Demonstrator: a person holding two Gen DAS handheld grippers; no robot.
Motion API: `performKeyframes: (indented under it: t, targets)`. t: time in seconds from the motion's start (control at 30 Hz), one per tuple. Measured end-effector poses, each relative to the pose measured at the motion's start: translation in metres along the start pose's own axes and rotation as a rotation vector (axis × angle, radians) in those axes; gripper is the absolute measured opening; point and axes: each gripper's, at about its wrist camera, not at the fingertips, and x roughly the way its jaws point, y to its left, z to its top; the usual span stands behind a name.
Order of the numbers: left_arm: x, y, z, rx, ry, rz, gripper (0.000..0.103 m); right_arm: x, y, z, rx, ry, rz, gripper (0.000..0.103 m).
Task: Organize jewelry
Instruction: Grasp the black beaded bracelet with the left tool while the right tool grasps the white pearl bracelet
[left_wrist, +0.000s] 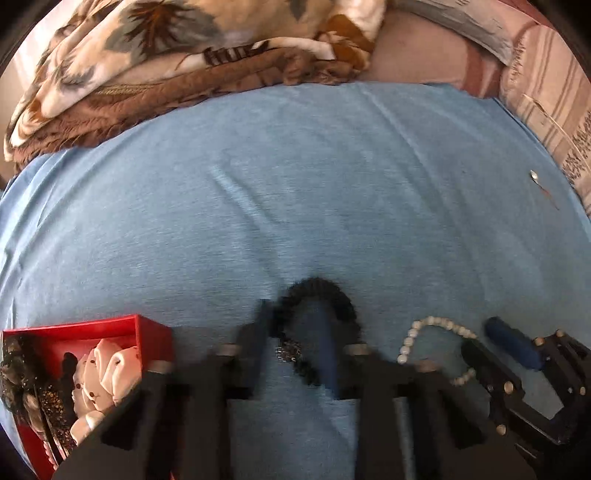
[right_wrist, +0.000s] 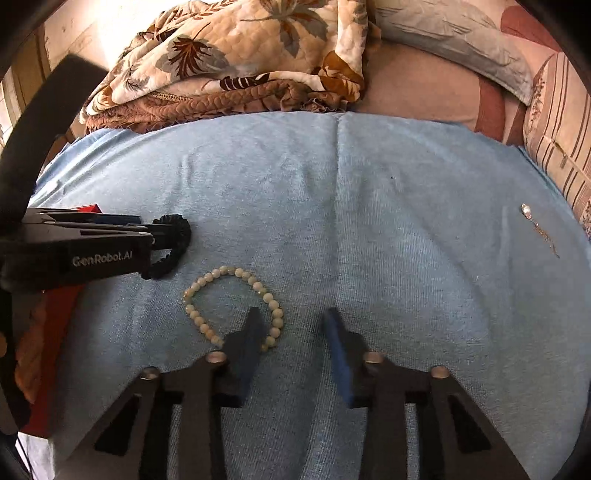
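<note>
Looking down on a bed spread with a blue cloth (right_wrist: 406, 221); a leaf-print quilt (right_wrist: 240, 55) is bunched along its far edge.

Left gripper (left_wrist: 293, 307): pitched steeply down at a black bracelet (left_wrist: 343, 306) of dark, ruffled beads lying on the cloth. One side of the loop runs between the fingers and fills the gap, so they appear closed narrow on that strand. The view is motion-blurred. From the right wrist camera the same gripper shows side-on, with the black loop sticking out past its tip.

Right gripper (right_wrist: 292, 312): fingers stand wide, tips low over the cloth. Its left finger sits inside the loop of a pearl bracelet (right_wrist: 221, 271), and the near-right arc of beads lies between the two fingers. The pads do not press on it. The bracelet lies flat on the cloth.

Red box (left_wrist: 92, 325): open, at the near left just beside the left gripper, holding pale fabric pieces (left_wrist: 110, 365) and dark lacy items.

Small silvery pendant (right_wrist: 526, 211): alone near the cloth's right edge, well apart from both bracelets.
</note>
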Motion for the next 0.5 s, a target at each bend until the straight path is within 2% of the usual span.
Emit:
performKeyframes:
  t: [0.1,0.23,0.5]
  targets:
    - [-0.007,-0.003,-0.002,-0.006,0.006,-0.036,0.005,-0.005,-0.005,-0.002,0.023,-0.001,0.036,0.007]
    - [-0.029,-0.007,-0.011,-0.019,-0.018,-0.072,0.005,-0.016,-0.020,-0.008,0.111,0.008,0.129,0.007]
    - [-0.095,-0.016,-0.037,-0.047,-0.101,-0.159,0.005,-0.060,-0.023,-0.023,0.147,-0.042,0.165,0.007]
